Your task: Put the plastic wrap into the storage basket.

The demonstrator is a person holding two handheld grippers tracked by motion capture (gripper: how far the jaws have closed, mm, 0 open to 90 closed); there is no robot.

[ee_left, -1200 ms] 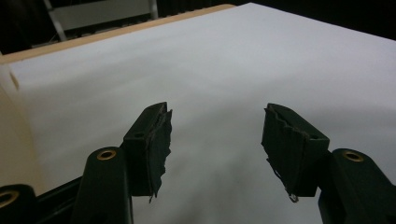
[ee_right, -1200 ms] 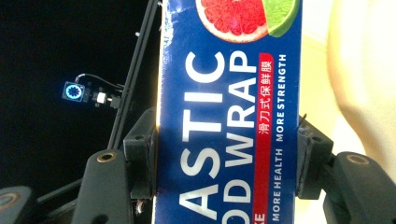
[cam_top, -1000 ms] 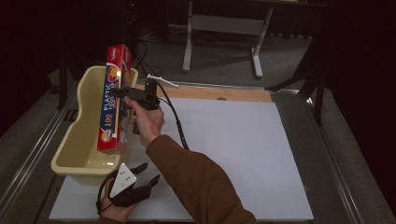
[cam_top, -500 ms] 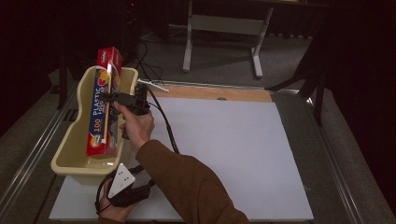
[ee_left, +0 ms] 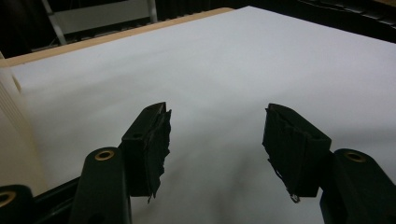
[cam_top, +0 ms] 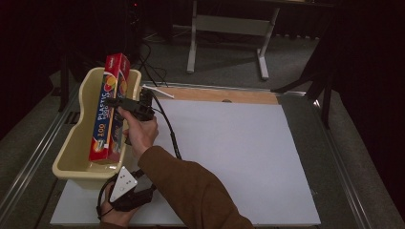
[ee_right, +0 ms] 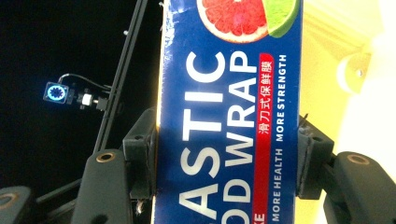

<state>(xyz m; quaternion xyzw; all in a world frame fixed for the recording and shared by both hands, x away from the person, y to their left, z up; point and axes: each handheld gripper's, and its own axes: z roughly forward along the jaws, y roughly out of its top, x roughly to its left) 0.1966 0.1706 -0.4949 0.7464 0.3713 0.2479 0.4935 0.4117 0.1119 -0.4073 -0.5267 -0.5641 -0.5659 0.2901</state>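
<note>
Blue wrap box (cam_top: pixel 109 114) clamped in right gripper (cam_top: pixel 125 103), lower end inside tub (cam_top: pixel 71 157), not released. Left gripper (ee_left: pixel 215 140) wide, empty, on table (cam_top: pixel 229 143).

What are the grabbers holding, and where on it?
The right gripper clamps the plastic wrap box across its width, near mid-length, over the tub. The left gripper holds nothing.

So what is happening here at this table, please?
A person works with two hand-held grippers. The right gripper is shut on a plastic wrap box, which stands tilted in a yellow tub at the table's left edge. The left gripper is open, holding nothing, low over the white sheet.
</note>
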